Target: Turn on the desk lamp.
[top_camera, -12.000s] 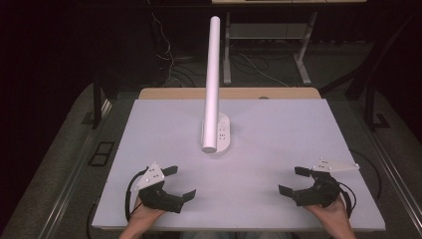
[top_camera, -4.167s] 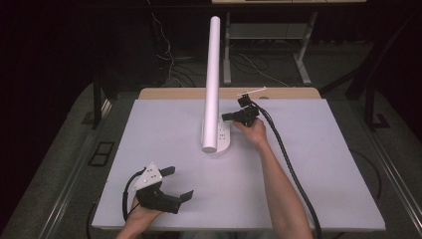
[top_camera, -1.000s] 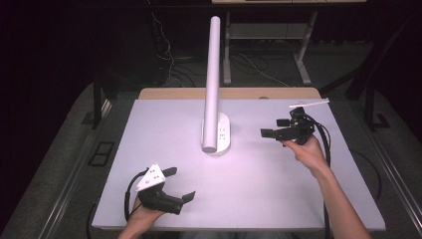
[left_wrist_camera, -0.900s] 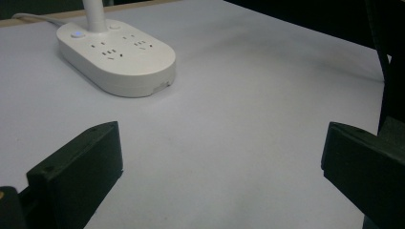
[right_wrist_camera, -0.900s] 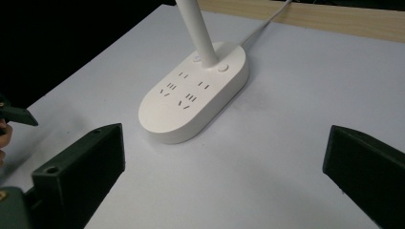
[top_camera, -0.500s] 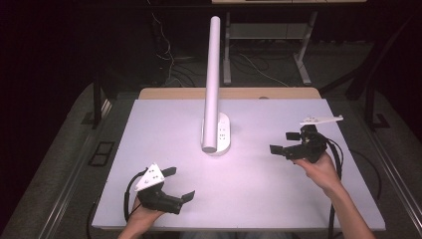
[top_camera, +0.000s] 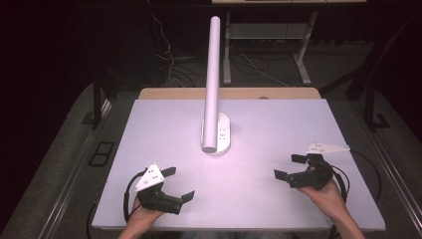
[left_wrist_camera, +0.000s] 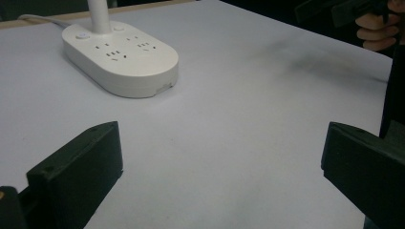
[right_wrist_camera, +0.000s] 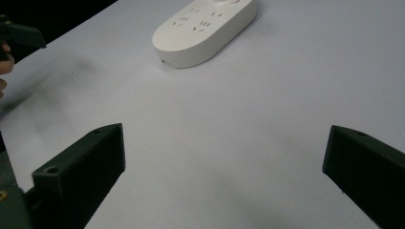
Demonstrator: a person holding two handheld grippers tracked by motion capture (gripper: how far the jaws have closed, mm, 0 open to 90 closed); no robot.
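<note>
A white desk lamp with a tall round post [top_camera: 213, 74] stands on an oval white base [top_camera: 217, 135] with sockets, mid-table; the base [left_wrist_camera: 122, 57] lies ahead of the left gripper and the base [right_wrist_camera: 206, 26] ahead of the right one. My left gripper [top_camera: 178, 184] rests near the table's front left, jaws wide apart with nothing between them. My right gripper [top_camera: 289, 167] sits at the front right, open and holding nothing, pointing left toward the lamp.
The white table [top_camera: 149, 124] has a wooden strip [top_camera: 174, 93] along its far edge. Dark floor, cables and metal frame legs [top_camera: 303, 64] lie beyond. A cable trails from each gripper over the front edge.
The right gripper has pulled back from beside the lamp base toward the front right of the table and come lower. The left gripper has stayed in place.
</note>
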